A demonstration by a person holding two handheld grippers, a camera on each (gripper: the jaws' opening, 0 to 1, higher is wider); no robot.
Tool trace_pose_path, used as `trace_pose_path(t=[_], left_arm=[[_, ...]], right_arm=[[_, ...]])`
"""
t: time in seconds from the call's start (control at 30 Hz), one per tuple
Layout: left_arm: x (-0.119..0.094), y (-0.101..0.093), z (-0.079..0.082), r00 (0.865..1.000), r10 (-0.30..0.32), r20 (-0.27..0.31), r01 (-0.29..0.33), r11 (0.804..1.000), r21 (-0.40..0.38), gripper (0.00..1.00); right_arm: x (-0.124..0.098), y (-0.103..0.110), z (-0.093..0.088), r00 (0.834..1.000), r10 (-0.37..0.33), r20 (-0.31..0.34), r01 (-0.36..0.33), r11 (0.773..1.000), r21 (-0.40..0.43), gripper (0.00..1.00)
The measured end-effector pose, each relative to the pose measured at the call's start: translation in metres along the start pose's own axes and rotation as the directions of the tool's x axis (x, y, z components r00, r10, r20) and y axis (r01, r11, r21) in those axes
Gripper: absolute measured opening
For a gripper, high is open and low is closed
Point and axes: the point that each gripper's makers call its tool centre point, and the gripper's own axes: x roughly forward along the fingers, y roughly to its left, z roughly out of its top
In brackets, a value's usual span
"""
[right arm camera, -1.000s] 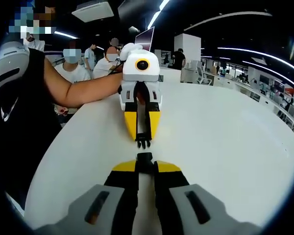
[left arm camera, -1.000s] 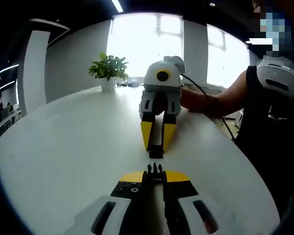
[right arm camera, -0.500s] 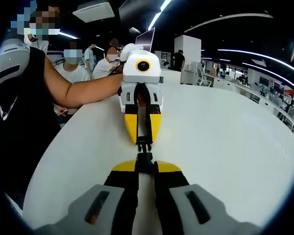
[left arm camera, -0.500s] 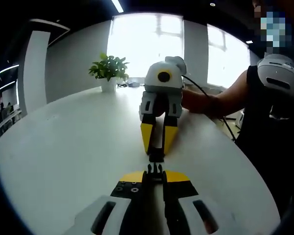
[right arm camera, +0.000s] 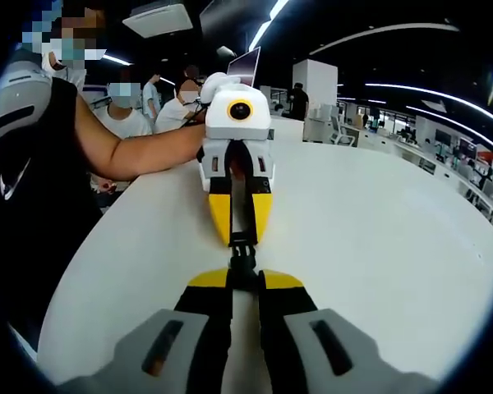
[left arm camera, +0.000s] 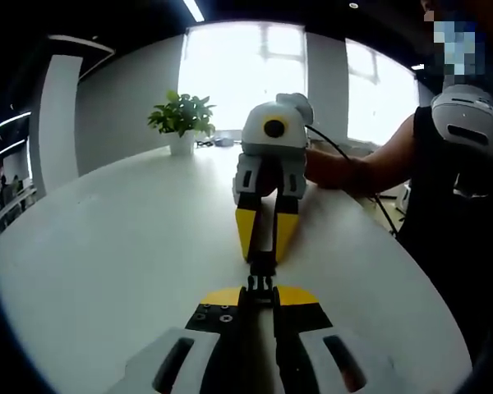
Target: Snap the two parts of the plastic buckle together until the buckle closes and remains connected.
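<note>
Left gripper (left arm camera: 259,289): we pinched the pronged half (left arm camera: 260,283) at 6 o'clock.
Right gripper (right arm camera: 243,275): we clamped the socket half (right arm camera: 241,253).
Buckle: halves touched above the table (left arm camera: 107,238).
Handling: we judged it light, stiff, slippery; hold the rear ends.

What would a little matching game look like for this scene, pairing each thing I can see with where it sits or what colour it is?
Things:
1. black plastic buckle
2. leafy green potted plant
3. round white table
4. open laptop

Descriptions:
A. at the table's far edge, before the bright window
B. pinched between two hand-held grippers
C. behind the opposite gripper, screen raised
D. broad, pale, under everything

Pairs: 1-B, 2-A, 3-D, 4-C
</note>
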Motion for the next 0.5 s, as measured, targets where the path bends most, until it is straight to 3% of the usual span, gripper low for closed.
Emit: trace_pose_path(t=[0.5], left_arm=[[0.0002,-0.0028,-0.0004,1.0,-0.007,0.004,0.007,1.0,0.003,0.1]], right_arm=[[0.0004,-0.0007,-0.0009,1.0,-0.003,0.001,0.003,1.0,0.001,0.1]])
